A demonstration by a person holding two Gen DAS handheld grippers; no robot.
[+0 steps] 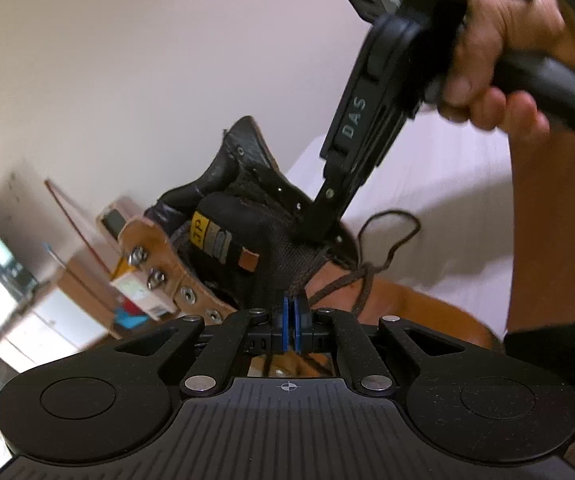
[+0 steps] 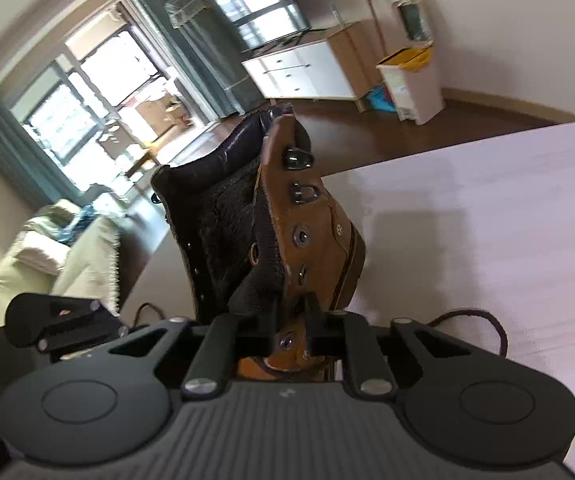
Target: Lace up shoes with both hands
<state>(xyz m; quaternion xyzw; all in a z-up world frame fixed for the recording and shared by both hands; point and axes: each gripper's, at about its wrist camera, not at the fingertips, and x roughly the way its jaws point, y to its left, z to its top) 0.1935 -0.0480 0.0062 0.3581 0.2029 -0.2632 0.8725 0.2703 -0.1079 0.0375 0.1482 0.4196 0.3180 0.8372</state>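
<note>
A brown leather boot [image 1: 191, 292] with a black tongue and metal eyelets stands on a white bed [image 1: 455, 184]. My left gripper [image 1: 292, 322] is shut on the dark brown lace [image 1: 359, 280] just below the tongue. The lace loops loose to the right. My right gripper [image 1: 319, 228] comes down from the upper right, its tips at the boot's right eyelet flap. In the right wrist view the boot [image 2: 311, 232] fills the centre and my right gripper [image 2: 293, 340] is closed on the brown flap by its lower eyelets.
The bed surface [image 2: 487, 240] spreads to the right. Beyond it are a wooden floor, a white bin [image 2: 411, 80], a white drawer cabinet [image 2: 303, 74], a window and a pale sofa [image 2: 47, 256]. A person's hand [image 1: 499, 52] holds the right gripper.
</note>
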